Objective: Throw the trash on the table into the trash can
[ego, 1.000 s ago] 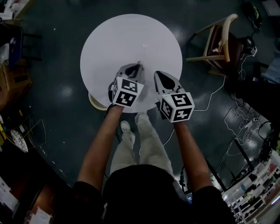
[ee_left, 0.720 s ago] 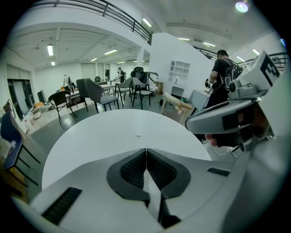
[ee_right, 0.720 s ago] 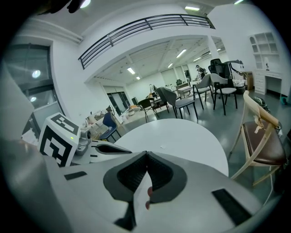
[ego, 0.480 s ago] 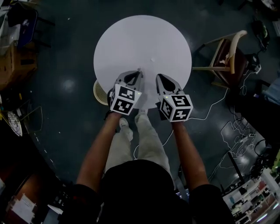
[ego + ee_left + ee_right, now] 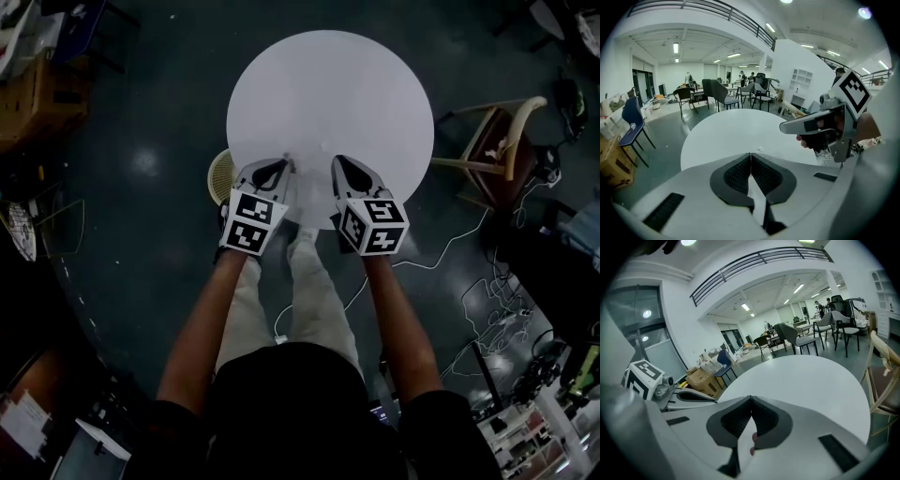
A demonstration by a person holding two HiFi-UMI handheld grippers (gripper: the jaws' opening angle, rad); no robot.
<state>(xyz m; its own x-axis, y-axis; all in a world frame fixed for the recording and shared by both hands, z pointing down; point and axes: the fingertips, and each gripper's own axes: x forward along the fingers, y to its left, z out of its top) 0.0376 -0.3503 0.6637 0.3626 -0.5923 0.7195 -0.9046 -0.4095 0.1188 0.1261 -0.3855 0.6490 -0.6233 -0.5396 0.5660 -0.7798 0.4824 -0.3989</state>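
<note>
A round white table (image 5: 328, 89) fills the middle of the head view. A tiny pale scrap (image 5: 323, 146) lies on it near the front edge, and the same scrap (image 5: 760, 150) shows just beyond my left jaw tips. My left gripper (image 5: 286, 162) hovers over the table's front left edge, shut and empty, tips touching (image 5: 751, 154). My right gripper (image 5: 337, 159) is beside it, also shut (image 5: 751, 398) with nothing held. A cream mesh trash can (image 5: 217, 174) stands on the floor, half hidden under the table's left rim.
A wooden chair (image 5: 502, 141) stands right of the table, with white cables (image 5: 487, 281) trailing over the dark floor. Cardboard boxes (image 5: 47, 94) sit at the far left. Chairs and tables (image 5: 717, 93) stand farther back in the hall.
The head view has swung, so the table now sits further right and higher in it. Both grippers stay shut at the table's near edge; the left one has drifted slightly left.
</note>
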